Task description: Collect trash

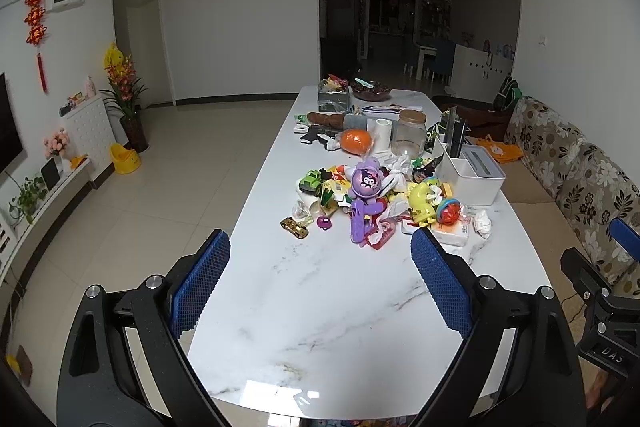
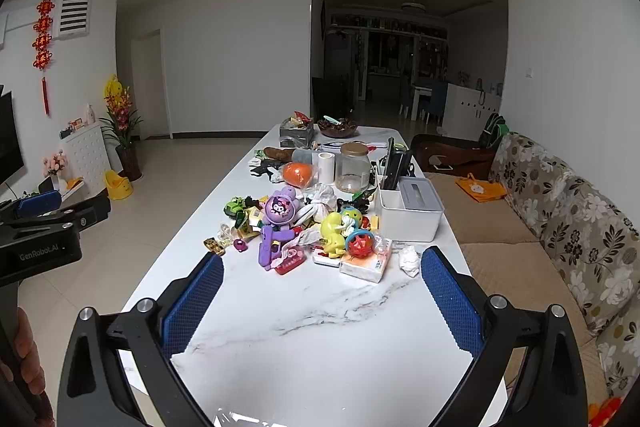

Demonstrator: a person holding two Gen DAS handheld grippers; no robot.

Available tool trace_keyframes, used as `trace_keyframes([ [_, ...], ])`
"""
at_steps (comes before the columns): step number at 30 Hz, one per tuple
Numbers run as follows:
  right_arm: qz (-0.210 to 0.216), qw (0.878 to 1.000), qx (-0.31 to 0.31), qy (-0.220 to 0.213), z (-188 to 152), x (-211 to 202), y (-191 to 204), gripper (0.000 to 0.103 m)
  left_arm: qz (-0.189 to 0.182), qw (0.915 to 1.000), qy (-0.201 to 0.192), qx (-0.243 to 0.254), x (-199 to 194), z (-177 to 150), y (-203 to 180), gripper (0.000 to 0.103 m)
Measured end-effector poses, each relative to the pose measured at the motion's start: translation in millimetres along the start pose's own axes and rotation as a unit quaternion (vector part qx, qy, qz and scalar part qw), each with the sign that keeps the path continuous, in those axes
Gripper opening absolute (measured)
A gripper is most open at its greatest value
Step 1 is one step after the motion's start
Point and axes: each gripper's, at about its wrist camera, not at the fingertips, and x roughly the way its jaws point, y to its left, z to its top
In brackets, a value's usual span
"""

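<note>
Ahead of both tools, past a bare stretch of the white marble-veined table (image 1: pixel 320 307), lies a heap of bright plastic toys mixed with scraps. Leftmost, the left gripper (image 1: pixel 320 279) hangs above the near end of the table with its blue-padded jaws spread wide and nothing between them. Ahead of it and slightly right sits a purple round cartoon-face toy (image 1: pixel 366 181), with white crumpled tissue wads (image 1: pixel 400 169) tucked just beyond. Further right, the right gripper (image 2: pixel 322 291) is likewise wide open and empty. Just ahead of its right finger lies a small white crumpled paper ball (image 2: pixel 409 259), beside a flat white tissue pack (image 2: pixel 366 263).

By my reading, collecting has not begun; this is the approach. No bin shows in either view. The next move likely calls for the right tool to advance over the paper ball, straddle it without nudging the tissue pack, then close gently, since crumpled paper gives easily.
</note>
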Motion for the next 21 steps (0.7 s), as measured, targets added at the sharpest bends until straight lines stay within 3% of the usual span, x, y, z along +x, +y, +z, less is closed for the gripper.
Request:
trace_keyframes([
  [21, -0.001, 1.0, 0.0, 0.0, -0.8, -0.5, -1.6, 0.098, 0.005, 1.0, 0.003, 0.002, 0.1, 0.8, -2.1, 0.09],
])
